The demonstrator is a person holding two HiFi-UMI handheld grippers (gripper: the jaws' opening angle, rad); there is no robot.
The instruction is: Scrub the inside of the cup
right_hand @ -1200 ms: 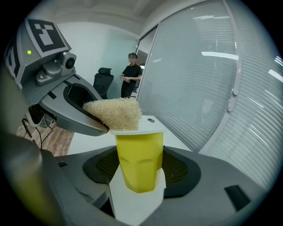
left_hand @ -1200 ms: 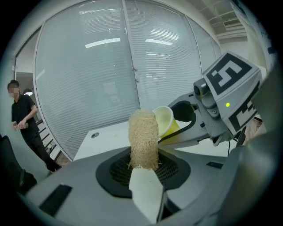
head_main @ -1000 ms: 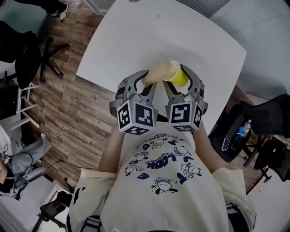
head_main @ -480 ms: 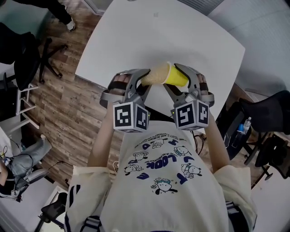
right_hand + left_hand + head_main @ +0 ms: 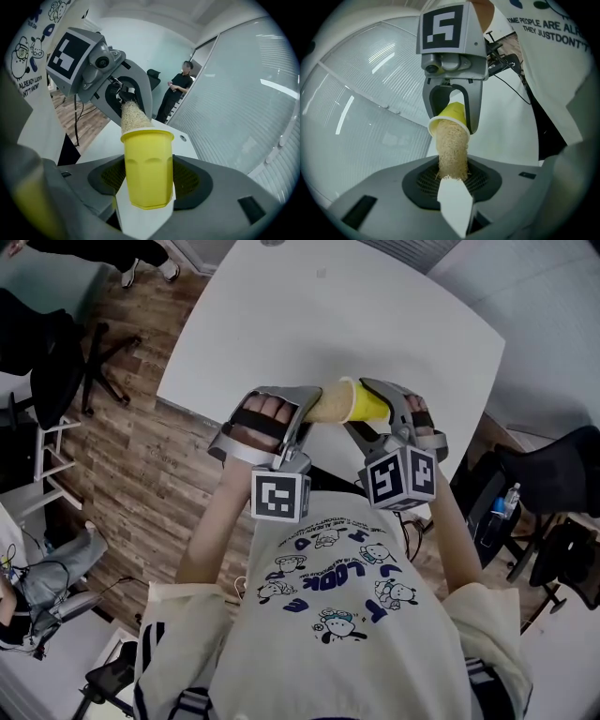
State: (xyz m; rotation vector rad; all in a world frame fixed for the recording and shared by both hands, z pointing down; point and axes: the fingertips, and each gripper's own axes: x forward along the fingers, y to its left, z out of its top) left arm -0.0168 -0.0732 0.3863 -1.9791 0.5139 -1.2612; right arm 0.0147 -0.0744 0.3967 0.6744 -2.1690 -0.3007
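As the head view shows it, both grippers meet in front of my chest over the near edge of the white table (image 5: pixel 309 324), which stretches away toward 12 o'clock. My right gripper (image 5: pixel 146 197) is closed on the yellow cup (image 5: pixel 147 164). Its jaws stand wide and press the cup's lower body from both sides, with the cup's base toward the gripper and its mouth pointing away. In the head view the cup lies roughly level, mouth toward 9 o'clock. My left gripper (image 5: pixel 453 190) is closed to a narrow gap on the butt end of a beige, coarse-textured scrubber (image 5: pixel 453 150), and the white pad of one jaw lies against it. The scrubber runs straight from that gripper into the cup's mouth, and its far end is out of sight inside the cup. How deep it reaches I cannot tell. In the left gripper view the cup sits at 12 o'clock, directly ahead, framed by the right gripper's jaws. In the right gripper view the scrubber emerges from the rim at 12 o'clock, leaning slightly toward 11. Wooden floor (image 5: pixel 131 456) lies at 9 o'clock of the table. A person (image 5: pixel 177 93) in dark clothing stands in the background of the right gripper view, at about 1 o'clock, beside a glazed partition (image 5: pixel 243 93).
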